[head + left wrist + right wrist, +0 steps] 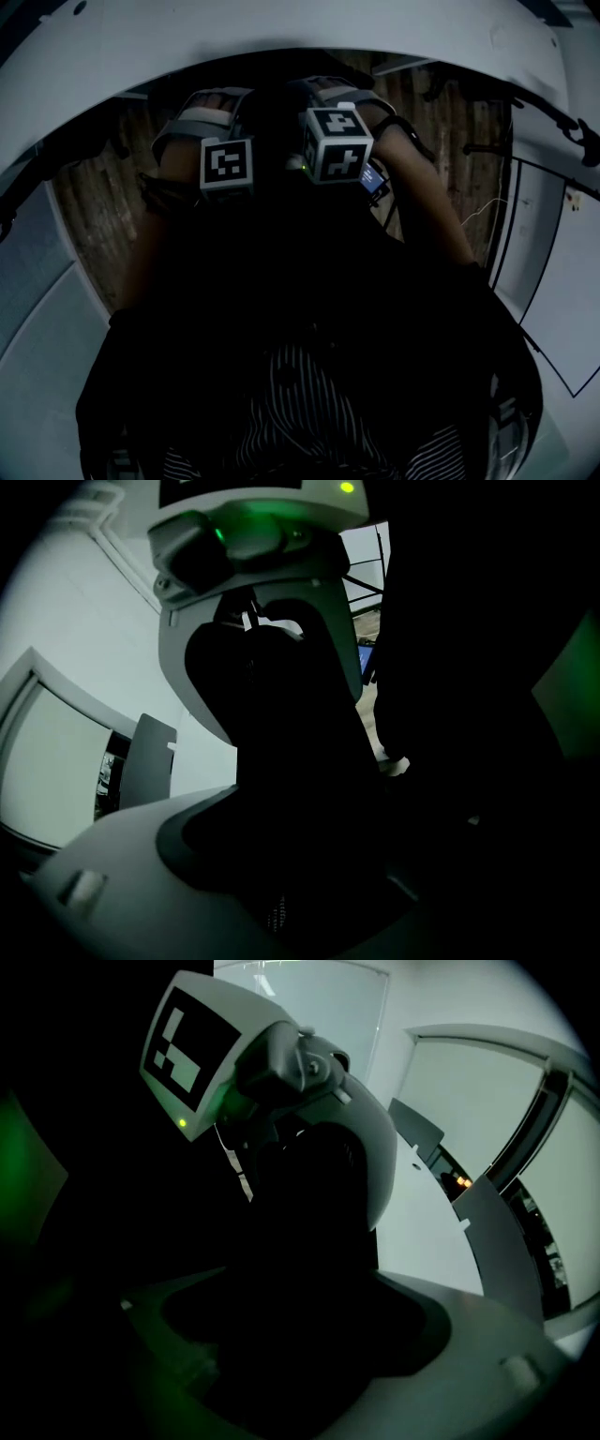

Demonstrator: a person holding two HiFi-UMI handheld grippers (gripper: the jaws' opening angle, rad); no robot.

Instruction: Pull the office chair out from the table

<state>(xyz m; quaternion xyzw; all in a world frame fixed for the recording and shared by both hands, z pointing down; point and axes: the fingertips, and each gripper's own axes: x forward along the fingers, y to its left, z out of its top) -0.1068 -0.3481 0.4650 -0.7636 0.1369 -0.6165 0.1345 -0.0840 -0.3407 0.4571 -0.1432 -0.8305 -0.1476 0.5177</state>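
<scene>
Left gripper [208, 112] points down with its jaws spread wide and pressing on nothing, the dark backrest of the office chair [272, 122] standing between them and just to their right. The chair sits close against the white table [281, 28], beyond both tools. Right gripper [349, 94], just right of the backrest, gapes equally wide and holds nothing. The chair is probably heavy but should roll freely. The stiff top edge of its backrest looks the surest hold, since any padding would likely give.
</scene>
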